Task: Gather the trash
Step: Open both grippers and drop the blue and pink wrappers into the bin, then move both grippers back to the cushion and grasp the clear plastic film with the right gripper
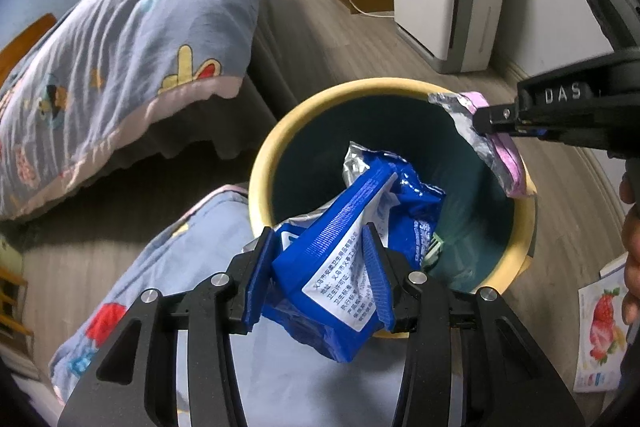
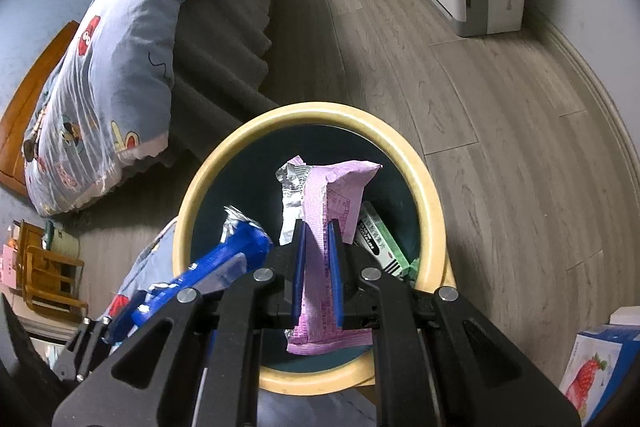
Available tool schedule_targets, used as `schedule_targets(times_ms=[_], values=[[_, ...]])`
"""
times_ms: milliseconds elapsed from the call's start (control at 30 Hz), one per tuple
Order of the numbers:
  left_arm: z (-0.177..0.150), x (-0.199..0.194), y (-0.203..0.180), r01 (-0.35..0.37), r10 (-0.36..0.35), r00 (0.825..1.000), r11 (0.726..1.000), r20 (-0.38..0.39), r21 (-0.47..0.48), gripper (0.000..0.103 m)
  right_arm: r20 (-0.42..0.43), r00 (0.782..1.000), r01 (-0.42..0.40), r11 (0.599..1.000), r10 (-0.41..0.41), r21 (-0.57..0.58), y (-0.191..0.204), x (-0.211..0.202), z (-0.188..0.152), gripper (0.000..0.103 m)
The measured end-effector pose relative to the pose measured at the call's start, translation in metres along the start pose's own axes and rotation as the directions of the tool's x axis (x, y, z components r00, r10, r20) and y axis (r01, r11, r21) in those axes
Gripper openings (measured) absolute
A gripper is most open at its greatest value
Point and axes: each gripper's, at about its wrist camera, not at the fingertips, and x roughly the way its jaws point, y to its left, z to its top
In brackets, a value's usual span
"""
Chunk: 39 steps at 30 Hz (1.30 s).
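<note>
Blue wrapper (image 1: 336,291) clamped between left fingers (image 1: 256,279), pink wrapper (image 2: 328,227) pinched between right fingers (image 2: 335,267)

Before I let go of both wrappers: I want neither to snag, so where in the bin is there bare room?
Free: the dark far side of the bin, between the rim and the pink wrapper. Crowded: the right side, where a green-and-white box lies, and the near left, where the blue wrapper in the left hand-held gripper hangs over the rim.

left claw (image 1: 320,247): pitched down, clamped on load | right claw (image 2: 318,239): pitched down, pinched nearly closed on load
</note>
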Motion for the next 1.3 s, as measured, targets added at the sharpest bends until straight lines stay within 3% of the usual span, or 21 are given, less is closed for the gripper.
schedule_targets(times_ms=[133, 200, 367, 467, 533, 633, 700, 767, 1000, 1300], values=[[0.0, -0.003, 0.002, 0.003, -0.003, 1.0, 1.0, 0.026, -0.003, 0.046, 0.013, 1.0, -0.017, 1.0, 0.017, 0.002, -0.001, -0.001, 0.001, 0.016], [0.001, -0.004, 0.002, 0.005, -0.005, 1.0, 1.0, 0.03, -0.005, 0.046, 0.018, 1.0, -0.019, 1.0, 0.019, 0.004, 0.0, -0.001, 0.002, 0.023], [0.0, -0.007, 0.003, 0.001, -0.001, 0.999, 1.0, 0.035, -0.004, 0.051, 0.027, 0.999, -0.022, 1.0, 0.023, -0.007, 0.003, -0.002, 0.003, 0.025], [-0.003, -0.011, 0.003, -0.01, 0.01, 0.999, 1.0, 0.051, 0.001, 0.058, 0.037, 0.999, -0.013, 1.0, 0.014, -0.023, 0.007, -0.004, 0.004, 0.045], [-0.005, -0.013, 0.003, -0.014, 0.014, 0.998, 1.0, 0.058, 0.004, 0.066, 0.04, 0.999, -0.005, 0.999, 0.006, -0.033, 0.008, -0.005, 0.003, 0.052], [-0.007, -0.02, 0.005, -0.021, 0.021, 0.996, 1.0, 0.084, -0.005, 0.084, 0.054, 0.999, 0.006, 0.999, -0.004, -0.039, 0.01, -0.008, 0.003, 0.082], [-0.008, -0.025, 0.007, -0.03, 0.032, 0.994, 0.999, 0.103, -0.017, 0.091, 0.068, 0.998, 0.006, 0.999, -0.004, -0.032, 0.011, -0.013, 0.002, 0.093], [-0.008, -0.03, 0.009, -0.032, 0.035, 0.993, 0.999, 0.115, -0.034, 0.093, 0.081, 0.997, 0.019, 0.999, -0.016, -0.033, 0.012, -0.018, 0.002, 0.097], [-0.011, -0.056, 0.016, -0.039, 0.046, 0.989, 0.998, 0.14, -0.052, 0.094, 0.109, 0.991, 0.088, 0.995, -0.081, -0.056, 0.019, -0.034, 0.001, 0.097], [-0.033, -0.118, 0.049, -0.095, 0.101, 0.98, 0.995, 0.174, -0.044, 0.096, 0.148, 0.984, 0.114, 0.988, -0.099, -0.1, 0.035, -0.054, 0.0, 0.097]])
